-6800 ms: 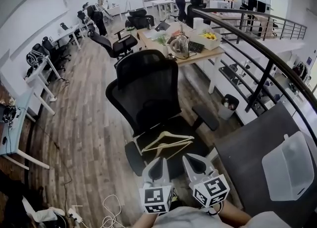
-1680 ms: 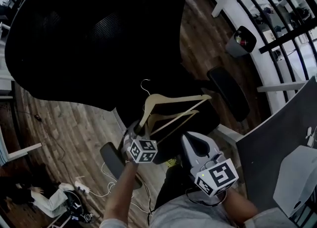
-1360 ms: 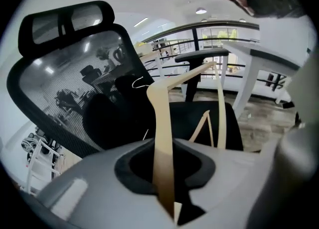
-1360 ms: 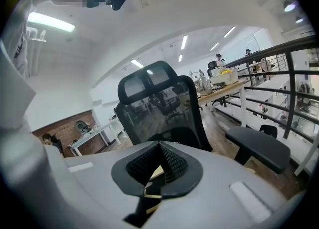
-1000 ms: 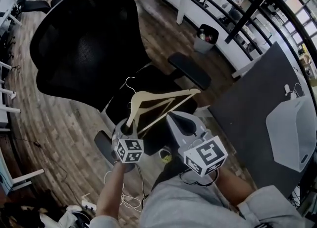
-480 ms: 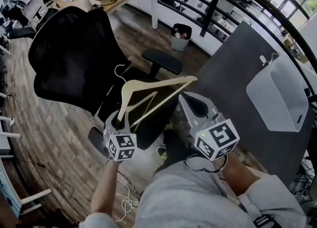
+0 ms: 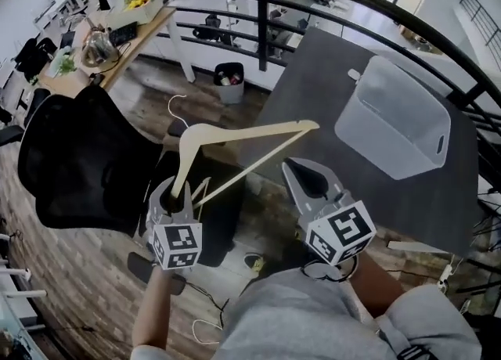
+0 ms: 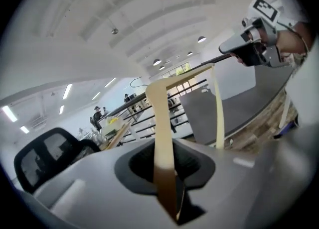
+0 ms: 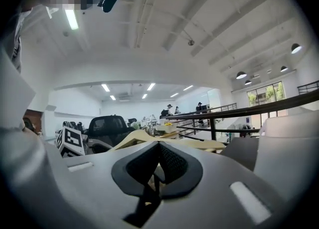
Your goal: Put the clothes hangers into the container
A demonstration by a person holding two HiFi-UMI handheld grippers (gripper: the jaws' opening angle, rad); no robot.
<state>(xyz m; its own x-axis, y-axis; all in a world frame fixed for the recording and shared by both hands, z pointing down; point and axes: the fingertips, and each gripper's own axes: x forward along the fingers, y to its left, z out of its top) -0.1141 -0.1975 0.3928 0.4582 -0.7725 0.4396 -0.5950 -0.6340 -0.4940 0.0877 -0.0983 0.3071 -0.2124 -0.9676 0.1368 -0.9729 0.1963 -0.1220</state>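
My left gripper (image 7: 175,196) is shut on one arm of a pale wooden clothes hanger (image 7: 239,136), which it holds up in the air with the metal hook (image 7: 174,108) pointing away. In the left gripper view the hanger's arm (image 8: 162,138) runs up from between the jaws. The far tip of the hanger reaches over the edge of the dark grey table (image 7: 313,92). A translucent white container (image 7: 395,120) stands on that table, right of the hanger. My right gripper (image 7: 304,172) hovers beside the hanger, shut on nothing. Part of a second hanger (image 7: 202,191) shows on the chair seat.
A black mesh office chair (image 7: 74,163) stands at the left. A black railing (image 7: 258,6) curves behind the table. Beyond it are a small bin (image 7: 228,78) and a wooden desk (image 7: 102,45) with clutter. Cables lie on the wood floor (image 7: 47,288).
The left gripper has lifted one hanger off the chair seat and carried it right, toward the table. The view has swung from the chair to the table and container.
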